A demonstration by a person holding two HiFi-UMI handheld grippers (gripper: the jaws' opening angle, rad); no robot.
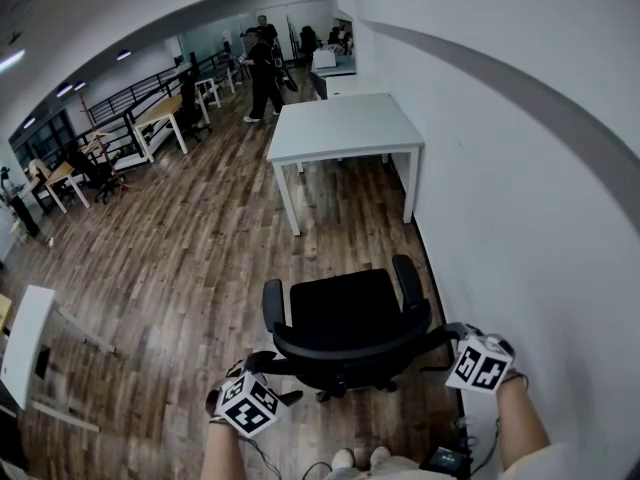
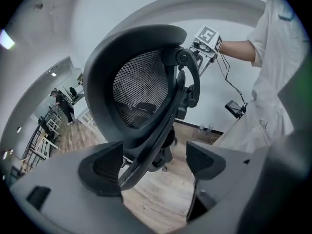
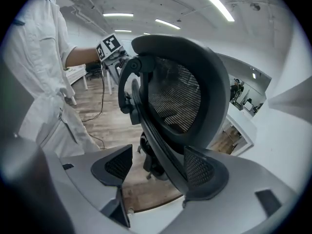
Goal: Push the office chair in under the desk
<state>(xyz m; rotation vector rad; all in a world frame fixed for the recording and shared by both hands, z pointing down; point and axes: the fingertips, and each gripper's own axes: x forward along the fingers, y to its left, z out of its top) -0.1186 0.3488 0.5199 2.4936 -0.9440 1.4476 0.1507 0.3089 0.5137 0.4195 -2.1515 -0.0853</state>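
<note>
Open-plan office, white desks (image 1: pixel 345 128), office chair (image 1: pixel 345 313), wood-plank floor (image 1: pixel 200 238)

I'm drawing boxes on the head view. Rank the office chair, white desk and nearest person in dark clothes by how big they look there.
1-2. office chair and white desk: about alike, too close to rank; the chair is nearer the camera.
3. person in dark clothes: far smaller, far off.
</note>
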